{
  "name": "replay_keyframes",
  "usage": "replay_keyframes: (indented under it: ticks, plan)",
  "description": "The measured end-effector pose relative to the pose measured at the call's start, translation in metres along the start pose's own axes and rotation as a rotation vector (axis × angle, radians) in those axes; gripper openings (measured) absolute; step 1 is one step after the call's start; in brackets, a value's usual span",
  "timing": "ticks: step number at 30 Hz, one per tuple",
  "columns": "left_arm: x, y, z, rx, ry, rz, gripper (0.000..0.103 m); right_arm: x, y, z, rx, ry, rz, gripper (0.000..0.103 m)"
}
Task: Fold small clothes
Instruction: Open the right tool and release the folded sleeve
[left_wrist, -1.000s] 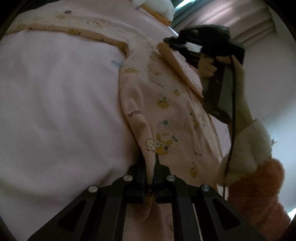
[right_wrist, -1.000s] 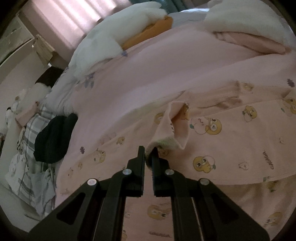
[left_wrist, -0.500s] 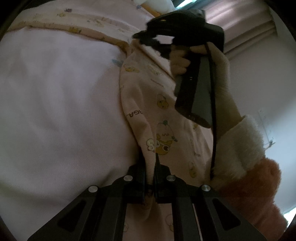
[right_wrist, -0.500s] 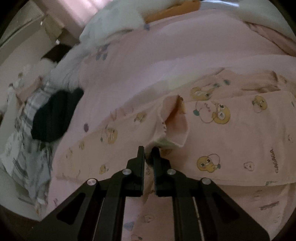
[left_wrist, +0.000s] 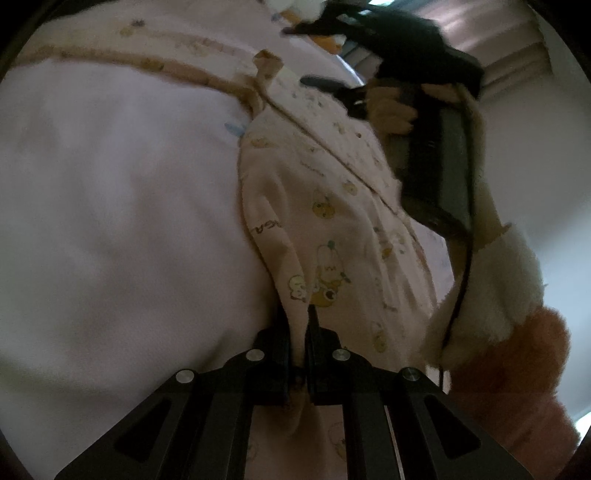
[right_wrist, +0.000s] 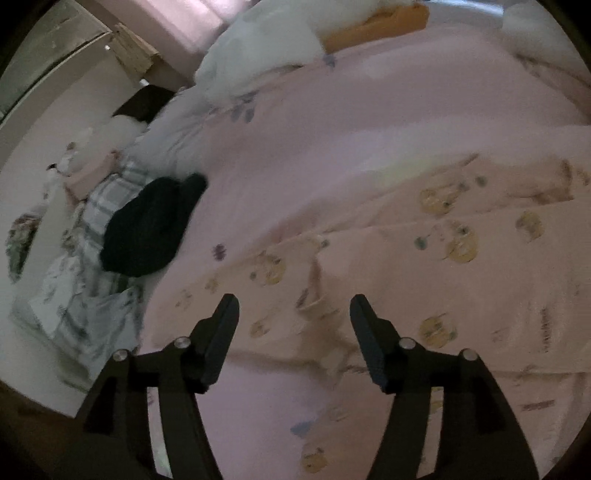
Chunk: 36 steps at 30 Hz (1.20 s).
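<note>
A small pink garment (left_wrist: 332, 206) printed with yellow cartoon ducks lies on a pink bedsheet (left_wrist: 110, 192). My left gripper (left_wrist: 298, 314) is shut on a ridge of the garment's near edge. In the right wrist view the same garment (right_wrist: 424, 258) lies spread flat, and my right gripper (right_wrist: 293, 301) is open and empty just above a small crease in it. The right gripper also shows in the left wrist view (left_wrist: 417, 74), held by a hand in a fluffy sleeve above the garment's far end.
A black garment (right_wrist: 147, 229) and a plaid cloth (right_wrist: 92, 266) lie at the bed's left edge. White pillows (right_wrist: 266, 55) and an orange item (right_wrist: 380, 26) lie at the head of the bed. A wall and furniture stand beyond the left edge.
My right gripper has opened and let go of the garment fold, which has dropped flat. It has lifted and moved toward the far end. My left gripper still pinches the garment.
</note>
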<state>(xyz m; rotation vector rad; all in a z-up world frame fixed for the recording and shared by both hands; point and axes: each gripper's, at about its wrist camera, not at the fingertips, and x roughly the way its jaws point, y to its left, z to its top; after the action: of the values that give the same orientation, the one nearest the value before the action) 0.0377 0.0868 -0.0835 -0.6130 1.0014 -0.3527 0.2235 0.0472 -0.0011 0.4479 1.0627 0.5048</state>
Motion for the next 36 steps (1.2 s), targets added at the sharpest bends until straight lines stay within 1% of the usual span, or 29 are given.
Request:
replay_keyframes:
  ticks: [1, 2, 3, 4, 5, 6, 7, 8, 9, 11, 13, 17, 18, 19, 21, 23, 24, 26, 27, 29, 31, 33, 34, 36]
  plan:
    - [-0.002, -0.003, -0.001, 0.022, -0.014, 0.019, 0.009, 0.005, -0.003, -0.001, 0.013, 0.004, -0.03, 0.064]
    - [-0.002, -0.006, -0.003, 0.035, -0.02, 0.032, 0.009, 0.011, -0.006, -0.002, 0.023, 0.015, -0.042, 0.064]
    - [-0.004, -0.008, -0.005, 0.052, -0.027, 0.048, 0.009, 0.017, -0.007, -0.002, 0.028, 0.026, -0.046, 0.062]
    - [-0.005, -0.009, -0.008, 0.061, -0.031, 0.057, 0.009, 0.026, -0.01, -0.004, 0.037, 0.034, -0.071, 0.054]
    - [-0.005, -0.009, -0.009, 0.065, -0.033, 0.059, 0.009, 0.03, -0.012, -0.006, 0.04, 0.024, -0.103, 0.047]
    - [-0.006, -0.008, -0.008, 0.059, -0.033, 0.055, 0.009, 0.032, -0.013, -0.007, 0.041, 0.01, -0.126, 0.034]
    - [-0.006, -0.007, -0.008, 0.052, -0.031, 0.051, 0.009, 0.035, -0.014, -0.009, 0.043, -0.002, -0.131, 0.027]
    - [-0.008, -0.005, -0.007, 0.045, -0.029, 0.046, 0.009, 0.039, -0.015, -0.01, 0.052, -0.004, -0.112, 0.025]
    - [-0.009, -0.003, -0.006, 0.04, -0.026, 0.044, 0.009, 0.043, -0.015, -0.012, 0.063, -0.002, -0.096, 0.02]
    - [-0.01, -0.003, -0.006, 0.041, -0.025, 0.047, 0.009, 0.047, -0.008, -0.013, 0.043, 0.007, -0.08, 0.02]
    - [-0.005, -0.005, -0.005, 0.047, -0.025, 0.053, 0.009, 0.051, 0.004, -0.014, -0.01, 0.027, -0.073, 0.023]
    - [-0.013, -0.011, -0.007, 0.052, -0.024, 0.058, 0.009, 0.06, 0.022, -0.021, -0.051, 0.118, 0.007, 0.024]
    - [-0.013, -0.011, -0.006, 0.049, -0.024, 0.057, 0.009, 0.06, 0.026, -0.022, -0.053, 0.133, 0.033, 0.026]
    - [-0.014, -0.01, -0.006, 0.047, -0.024, 0.056, 0.009, 0.057, 0.028, -0.023, -0.058, 0.122, 0.03, 0.028]
    - [-0.015, -0.008, -0.007, 0.042, -0.024, 0.053, 0.009, 0.047, 0.028, -0.019, -0.06, 0.063, -0.018, 0.029]
    - [-0.016, -0.006, -0.007, 0.04, -0.022, 0.053, 0.009, 0.04, 0.023, -0.015, -0.035, 0.022, -0.043, 0.03]
    - [-0.012, -0.002, 0.0, 0.04, -0.022, 0.055, 0.009, 0.038, 0.017, -0.012, -0.011, 0.018, -0.072, 0.03]
    - [-0.012, -0.001, 0.002, 0.043, -0.021, 0.059, 0.009, 0.045, 0.007, -0.012, 0.014, 0.054, -0.15, 0.03]
    - [-0.013, 0.0, 0.003, 0.044, -0.021, 0.061, 0.009, 0.052, 0.003, -0.015, 0.008, 0.085, -0.17, 0.03]
    - [-0.011, -0.004, 0.003, 0.047, -0.02, 0.063, 0.009, 0.058, 0.001, -0.021, -0.023, 0.098, -0.183, 0.031]
    - [-0.007, -0.012, 0.004, 0.047, -0.019, 0.066, 0.009, 0.054, 0.004, -0.024, -0.044, 0.087, -0.166, 0.036]
    - [-0.011, -0.013, 0.004, 0.038, -0.017, 0.063, 0.009, 0.043, 0.004, -0.02, -0.015, 0.108, -0.093, 0.035]
    - [-0.012, -0.013, 0.004, 0.035, -0.015, 0.061, 0.009, 0.033, 0.004, -0.018, -0.001, 0.093, -0.057, 0.035]
    - [-0.014, -0.011, 0.005, 0.03, -0.013, 0.056, 0.009, 0.005, 0.008, -0.014, -0.008, 0.033, -0.036, 0.038]
